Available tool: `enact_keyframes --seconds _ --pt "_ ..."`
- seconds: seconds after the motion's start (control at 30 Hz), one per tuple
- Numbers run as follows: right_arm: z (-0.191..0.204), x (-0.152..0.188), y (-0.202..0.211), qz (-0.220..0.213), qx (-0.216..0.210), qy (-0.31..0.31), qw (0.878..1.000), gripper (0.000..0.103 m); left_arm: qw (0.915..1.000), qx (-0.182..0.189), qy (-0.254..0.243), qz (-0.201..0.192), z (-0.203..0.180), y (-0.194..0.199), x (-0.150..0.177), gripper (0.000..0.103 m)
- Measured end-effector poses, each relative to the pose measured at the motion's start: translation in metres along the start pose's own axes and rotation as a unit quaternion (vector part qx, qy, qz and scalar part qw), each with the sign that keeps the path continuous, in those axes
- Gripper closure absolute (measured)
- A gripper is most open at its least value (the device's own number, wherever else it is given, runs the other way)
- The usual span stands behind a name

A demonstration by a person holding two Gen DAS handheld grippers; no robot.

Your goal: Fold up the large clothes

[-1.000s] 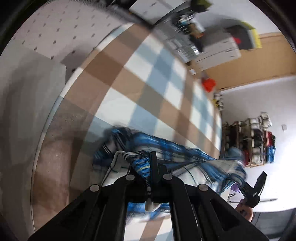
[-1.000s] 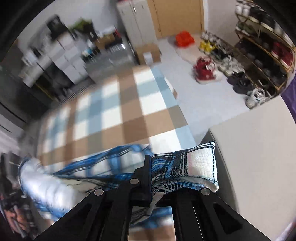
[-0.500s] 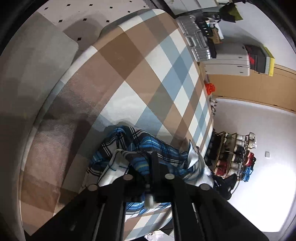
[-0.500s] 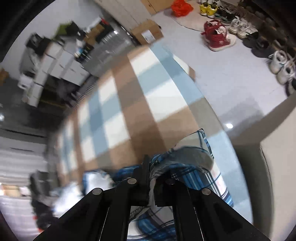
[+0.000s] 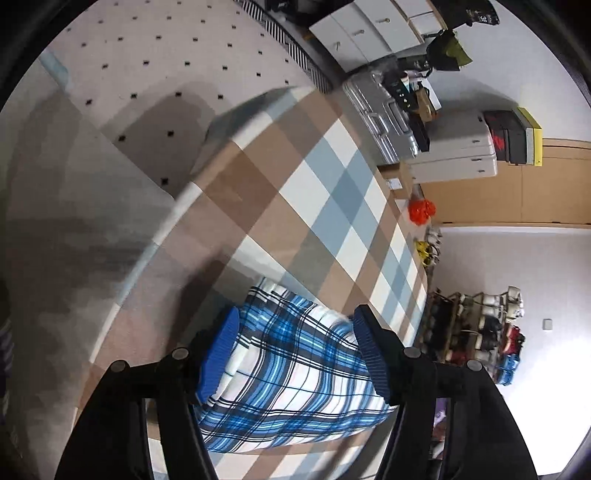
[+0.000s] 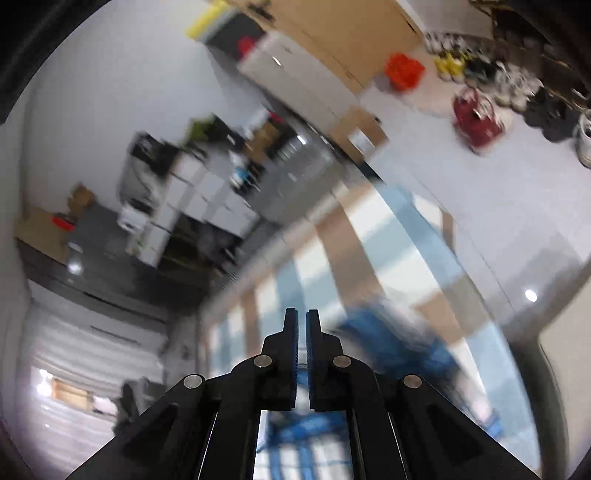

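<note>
A blue and white plaid garment lies folded in a compact bundle on the brown, blue and white checked blanket. My left gripper hangs just above it, jaws opening. Its blue pads stand on either side of the bundle and press on nothing. In the blurred right wrist view my right gripper is shut, with only a thin slit between its fingers and no cloth in it. It points over the checked blanket, and the plaid garment shows as a blue smear below and to its right.
A dotted carpet lies beyond the blanket's far edge. White drawers, a silver suitcase and an orange bag stand further back. A shoe rack lines the wall at right. A red bag sits on the floor.
Both grippers let go of the plaid garment, which now lies folded on the blanket. The left one opened wide above it. The right one stayed shut and swung up and away.
</note>
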State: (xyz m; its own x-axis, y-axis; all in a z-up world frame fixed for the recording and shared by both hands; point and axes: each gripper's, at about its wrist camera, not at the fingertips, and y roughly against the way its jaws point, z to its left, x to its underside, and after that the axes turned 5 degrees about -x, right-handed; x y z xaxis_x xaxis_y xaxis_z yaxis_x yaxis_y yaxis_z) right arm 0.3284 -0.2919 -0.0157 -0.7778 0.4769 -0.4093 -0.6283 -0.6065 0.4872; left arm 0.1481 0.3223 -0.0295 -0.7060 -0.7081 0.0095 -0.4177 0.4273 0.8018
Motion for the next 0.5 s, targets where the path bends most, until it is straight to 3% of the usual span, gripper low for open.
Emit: enact_keyframes --seconds 0.07,0.13,0.23,0.3,0.43,0.5 --pt "0.002 -0.003 0.002 -0.017 0.009 -0.002 1.0 0.1 0.9997 -0.009 -0.02 0.008 -0.007 -0.004 0.008 0.044" --pt "0.008 -0.001 -0.006 -0.005 0.051 0.028 0.998 0.1 0.9982 -0.014 -0.052 0.028 -0.02 -0.016 0.019 0.044" --pt "0.021 0.02 -0.029 0.069 0.069 0.092 0.991 0.1 0.992 -0.023 -0.113 0.052 -0.04 -0.033 0.044 0.044" --pt "0.032 0.045 -0.045 0.118 0.081 0.142 0.98 0.1 0.9858 -0.031 -0.153 0.062 -0.05 -0.047 0.063 0.044" --pt "0.052 0.122 -0.074 0.21 0.096 0.26 0.937 0.1 0.9756 -0.041 -0.193 0.096 -0.05 -0.082 0.093 0.044" --pt "0.055 0.155 -0.086 0.225 0.137 0.324 0.908 0.1 0.9715 -0.066 -0.206 0.096 -0.044 -0.098 0.103 0.044"
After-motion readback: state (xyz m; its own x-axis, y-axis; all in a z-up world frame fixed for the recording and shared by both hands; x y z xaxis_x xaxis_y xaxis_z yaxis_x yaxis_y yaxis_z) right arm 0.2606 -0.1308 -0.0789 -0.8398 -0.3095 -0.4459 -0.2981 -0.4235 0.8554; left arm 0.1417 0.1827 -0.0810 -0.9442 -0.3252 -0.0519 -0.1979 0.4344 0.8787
